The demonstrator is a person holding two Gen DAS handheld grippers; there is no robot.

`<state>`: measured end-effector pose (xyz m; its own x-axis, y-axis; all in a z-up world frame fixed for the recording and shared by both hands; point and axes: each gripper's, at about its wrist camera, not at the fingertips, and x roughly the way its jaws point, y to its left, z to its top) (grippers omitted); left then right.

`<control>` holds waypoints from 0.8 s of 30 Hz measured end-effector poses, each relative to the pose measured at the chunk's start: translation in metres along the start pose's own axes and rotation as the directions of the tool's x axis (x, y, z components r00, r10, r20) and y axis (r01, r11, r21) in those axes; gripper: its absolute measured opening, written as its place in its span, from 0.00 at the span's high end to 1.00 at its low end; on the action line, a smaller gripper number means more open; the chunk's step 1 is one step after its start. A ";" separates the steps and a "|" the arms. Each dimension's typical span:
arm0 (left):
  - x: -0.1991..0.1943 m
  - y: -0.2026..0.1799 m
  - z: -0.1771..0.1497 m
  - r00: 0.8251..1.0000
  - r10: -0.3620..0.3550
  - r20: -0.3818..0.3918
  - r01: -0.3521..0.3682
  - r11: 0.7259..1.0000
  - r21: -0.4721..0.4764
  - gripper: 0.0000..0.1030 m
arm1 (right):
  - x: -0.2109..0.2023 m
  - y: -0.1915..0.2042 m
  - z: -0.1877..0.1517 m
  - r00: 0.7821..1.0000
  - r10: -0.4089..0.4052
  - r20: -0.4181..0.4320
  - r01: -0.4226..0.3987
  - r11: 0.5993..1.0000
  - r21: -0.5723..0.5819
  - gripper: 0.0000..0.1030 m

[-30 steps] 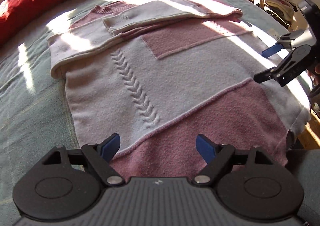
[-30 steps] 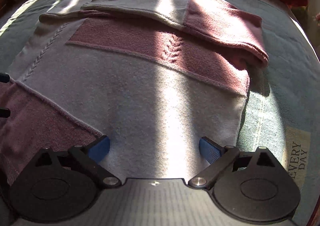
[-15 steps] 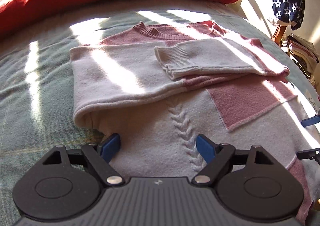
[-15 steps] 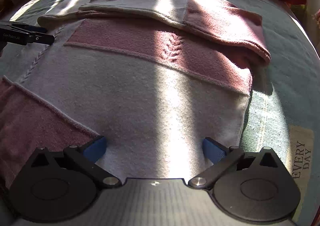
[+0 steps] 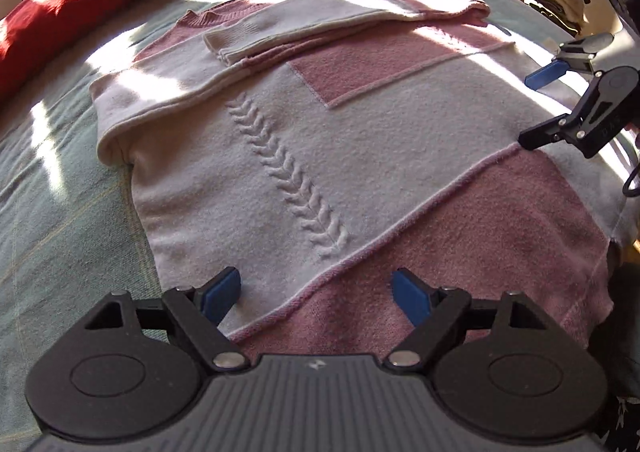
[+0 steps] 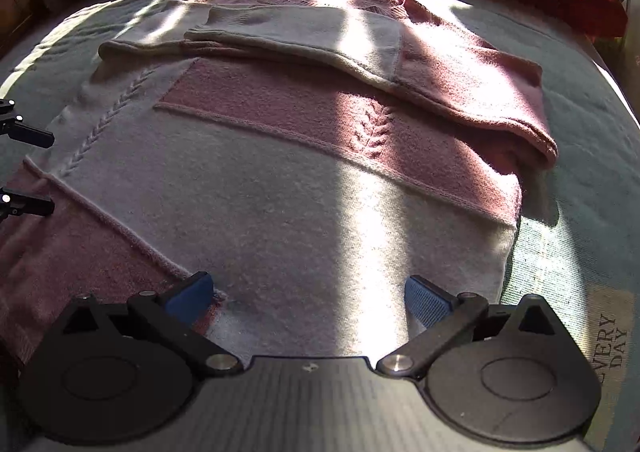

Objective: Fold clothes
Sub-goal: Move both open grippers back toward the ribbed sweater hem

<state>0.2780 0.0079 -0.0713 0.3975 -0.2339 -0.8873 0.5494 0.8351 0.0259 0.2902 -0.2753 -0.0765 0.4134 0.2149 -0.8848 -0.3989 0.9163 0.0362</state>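
The left hand-held gripper (image 5: 318, 294) has drawn back to the hem — both hand-held grippers spread over one sweater (image 5: 360, 156).

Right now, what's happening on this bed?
A person is folding a pink and white sweater spread flat on a bed, one handheld gripper in each hand. Both sleeves are already folded across the chest. The left gripper and the right gripper sit at the near hem, both open, gripping nothing yet. The bottom-up fold is not yet done.
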 end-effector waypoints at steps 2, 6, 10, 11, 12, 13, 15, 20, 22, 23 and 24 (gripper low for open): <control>0.002 0.003 -0.005 0.999 -0.008 0.032 0.010 0.999 -0.049 0.16 | 0.001 0.001 -0.007 0.999 -0.006 0.039 0.007 1.000 -0.021 0.00; 0.004 0.008 -0.006 0.997 -0.038 0.065 0.041 0.998 -0.056 0.13 | 0.000 0.001 -0.013 0.996 -0.016 0.085 0.017 1.000 -0.009 0.00; 0.006 0.010 -0.006 0.995 -0.050 0.085 0.053 0.998 -0.041 0.12 | 0.000 0.003 -0.013 0.995 -0.030 0.090 0.030 0.999 -0.009 0.00; 0.006 0.009 -0.006 0.995 -0.050 0.091 0.053 0.998 -0.037 0.12 | 0.001 0.003 -0.012 0.996 -0.030 0.089 0.031 0.999 -0.009 0.00; 0.006 0.009 -0.006 0.994 -0.049 0.096 0.053 0.998 -0.032 0.12 | 0.001 0.003 -0.012 0.996 -0.031 0.088 0.032 0.999 -0.011 0.00; 0.006 0.009 -0.006 0.994 -0.049 0.102 0.052 0.998 -0.028 0.12 | 0.001 0.004 -0.012 0.996 -0.032 0.087 0.033 0.999 -0.012 0.00; 0.006 0.009 -0.009 0.991 -0.049 0.124 0.051 0.999 -0.014 0.11 | 0.001 0.005 -0.012 0.995 -0.037 0.091 0.038 0.999 -0.014 0.00; 0.003 0.006 -0.019 0.981 -0.040 0.189 0.040 0.999 0.006 0.11 | 0.000 0.008 -0.018 0.990 -0.054 0.130 0.057 0.998 -0.016 0.00; 0.002 0.006 -0.024 0.976 -0.031 0.215 0.034 0.999 -0.009 0.11 | -0.001 0.010 -0.021 0.986 -0.060 0.155 0.064 0.998 -0.019 0.00; 0.002 0.005 -0.027 0.974 -0.024 0.227 0.029 0.999 -0.016 0.11 | -0.002 0.010 -0.023 0.984 -0.062 0.169 0.067 0.998 -0.019 0.00; 0.000 0.002 -0.030 0.971 -0.007 0.239 0.013 1.000 -0.022 0.11 | -0.003 0.010 -0.025 0.980 -0.066 0.186 0.070 0.998 -0.012 0.00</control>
<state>0.2569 0.0242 -0.0845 0.5575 -0.3520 -0.7519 0.5380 0.8430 0.0043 0.2644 -0.2749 -0.0855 0.5837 0.2130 -0.7835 -0.3794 0.9247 -0.0313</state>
